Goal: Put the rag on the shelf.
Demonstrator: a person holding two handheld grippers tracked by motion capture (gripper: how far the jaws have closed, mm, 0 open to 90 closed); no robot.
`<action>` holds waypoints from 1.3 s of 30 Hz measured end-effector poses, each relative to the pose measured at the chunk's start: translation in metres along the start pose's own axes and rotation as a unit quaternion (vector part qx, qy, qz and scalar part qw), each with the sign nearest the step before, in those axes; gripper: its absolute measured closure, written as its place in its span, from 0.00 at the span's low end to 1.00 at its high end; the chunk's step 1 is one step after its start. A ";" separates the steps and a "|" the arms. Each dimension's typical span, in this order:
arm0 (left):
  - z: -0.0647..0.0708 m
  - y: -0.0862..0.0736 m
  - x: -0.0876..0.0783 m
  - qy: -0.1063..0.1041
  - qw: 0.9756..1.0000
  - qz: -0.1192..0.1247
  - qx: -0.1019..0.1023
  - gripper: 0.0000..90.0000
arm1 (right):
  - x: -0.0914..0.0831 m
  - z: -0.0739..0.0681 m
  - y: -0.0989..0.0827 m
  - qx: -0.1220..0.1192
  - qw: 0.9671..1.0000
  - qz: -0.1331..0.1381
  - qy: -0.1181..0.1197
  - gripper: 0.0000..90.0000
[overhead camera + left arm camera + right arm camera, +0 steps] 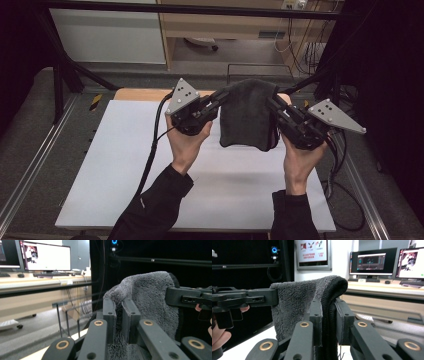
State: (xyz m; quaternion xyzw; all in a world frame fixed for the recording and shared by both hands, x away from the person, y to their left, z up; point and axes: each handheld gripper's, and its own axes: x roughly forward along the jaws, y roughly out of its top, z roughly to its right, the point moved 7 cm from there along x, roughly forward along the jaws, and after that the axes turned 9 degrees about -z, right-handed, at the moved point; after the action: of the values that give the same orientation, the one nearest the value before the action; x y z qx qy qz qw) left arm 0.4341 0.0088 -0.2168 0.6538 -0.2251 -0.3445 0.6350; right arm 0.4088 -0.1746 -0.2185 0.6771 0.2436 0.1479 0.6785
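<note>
Overhead light falls evenly on the white table top (150, 165), which reads bright, with a soft, faint shadow under the lifted grey towel (247, 117). The far left and right sides sink into near-black. In both gripper views the monitors (45, 256) glare white, distant desks look soft, and the nearest linkage blurs slightly.

White table (125, 165); monitors (372, 262) on desk (387, 288).

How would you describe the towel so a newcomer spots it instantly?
Start at the white table. Above its far half, the left gripper and right gripper each pinch a top corner of a dark grey fluffy towel. It hangs between them, the one soft thing.
</note>
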 end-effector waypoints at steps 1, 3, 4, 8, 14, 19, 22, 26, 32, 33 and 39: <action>0.000 0.003 0.001 -0.001 1.000 0.006 -0.003 0.91 | 0.000 0.001 0.002 -0.001 1.000 0.003 -0.001 0.87; 0.000 0.009 0.002 -0.002 1.000 0.013 -0.005 0.91 | -0.001 0.003 0.009 -0.003 1.000 0.009 -0.004 0.87; -0.001 0.012 0.003 -0.002 1.000 0.014 -0.005 0.91 | -0.001 0.004 0.012 -0.003 1.000 0.012 -0.005 0.87; -0.005 0.023 0.007 -0.004 1.000 0.028 -0.013 0.91 | -0.002 0.008 0.022 -0.010 1.000 0.022 -0.015 0.87; -0.002 0.040 0.012 -0.006 0.999 0.046 -0.007 0.91 | -0.002 0.013 0.039 -0.014 0.999 0.040 -0.021 0.87; -0.001 0.056 0.013 -0.003 0.998 0.061 -0.003 0.91 | -0.003 0.017 0.056 -0.024 0.998 0.050 -0.027 0.87; -0.001 0.067 0.015 -0.005 0.998 0.068 -0.008 0.91 | -0.003 0.019 0.065 -0.029 0.998 0.056 -0.030 0.87; -0.001 0.078 0.016 -0.002 0.997 0.078 -0.004 0.91 | -0.003 0.023 0.077 -0.037 0.997 0.066 -0.033 0.87; -0.007 0.094 0.024 0.002 0.996 0.090 -0.013 0.91 | 0.001 0.032 0.093 -0.044 0.995 0.078 -0.033 0.87; -0.008 0.097 0.025 0.005 0.996 0.090 -0.011 0.91 | 0.002 0.034 0.095 -0.045 0.995 0.080 -0.033 0.87; -0.010 0.109 0.036 0.008 0.995 0.096 -0.015 0.91 | 0.008 0.046 0.107 -0.049 0.994 0.092 -0.033 0.87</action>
State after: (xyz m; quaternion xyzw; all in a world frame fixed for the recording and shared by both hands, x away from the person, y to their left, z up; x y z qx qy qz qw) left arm 0.4810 -0.0204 -0.1158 0.6224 -0.2766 -0.2804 0.6763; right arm 0.4537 -0.2052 -0.1149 0.6671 0.1498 0.1990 0.7021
